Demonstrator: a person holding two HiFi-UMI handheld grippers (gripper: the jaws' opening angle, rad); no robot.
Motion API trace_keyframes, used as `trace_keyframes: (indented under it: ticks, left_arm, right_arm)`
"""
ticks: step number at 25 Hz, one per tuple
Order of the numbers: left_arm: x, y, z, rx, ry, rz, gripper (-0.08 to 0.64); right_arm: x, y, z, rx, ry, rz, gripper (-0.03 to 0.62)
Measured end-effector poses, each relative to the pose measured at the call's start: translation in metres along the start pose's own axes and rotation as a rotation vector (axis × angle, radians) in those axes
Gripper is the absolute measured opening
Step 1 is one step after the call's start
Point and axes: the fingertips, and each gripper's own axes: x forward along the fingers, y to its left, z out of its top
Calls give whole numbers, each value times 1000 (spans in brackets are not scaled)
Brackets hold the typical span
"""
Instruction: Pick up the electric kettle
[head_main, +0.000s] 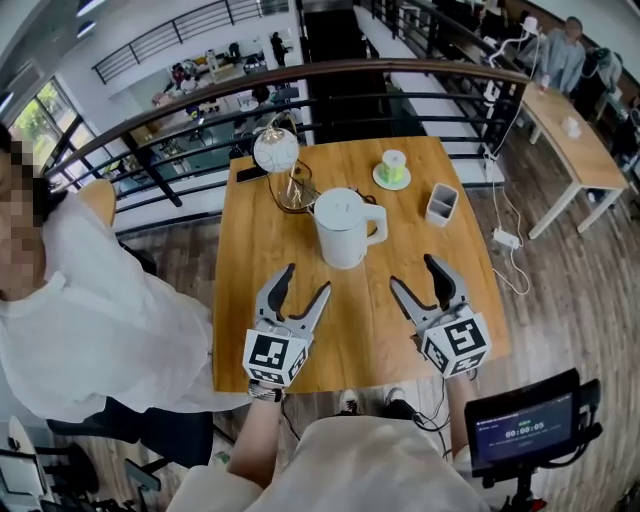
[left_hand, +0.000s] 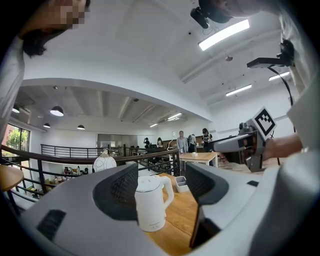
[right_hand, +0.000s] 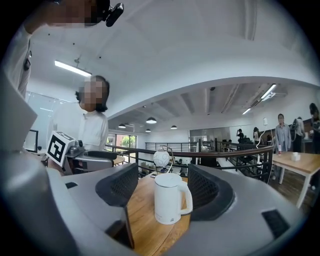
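I had both sets of jaws open and empty. The left gripper and right gripper were level over the near tabletop, and the electric kettle stood upright ahead between them, untouched. My worry was its smooth round body: if one side arrived first, I judged it could skid or tip toward the globe lamp just behind.
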Motion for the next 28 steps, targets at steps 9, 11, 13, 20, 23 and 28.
trace_keyframes:
  ticks: [9, 11, 13, 20, 23, 28]
  left_arm:
    - [18, 21, -36, -9, 33, -62, 310]
    - [27, 27, -49, -14, 44, -69, 314]
    - [36, 30, -62, -19, 51, -83, 325]
    - [75, 42, -110, -78, 52, -150, 351]
    - [93, 50, -130, -96, 55, -179, 357]
    - [120, 62, -157, -103, 65, -213, 364]
  right_arm:
    - [27, -16, -25, -5, 25, -53, 318]
    - [37, -22, -34, -3, 29, -57, 318]
    - [48, -28, -44, -1, 35, -51, 318]
    - [91, -60, -91, 7, 59, -33, 318]
    - [113, -75, -115, 6, 86, -30, 318]
    - [144, -94, -152, 7, 131, -43, 316]
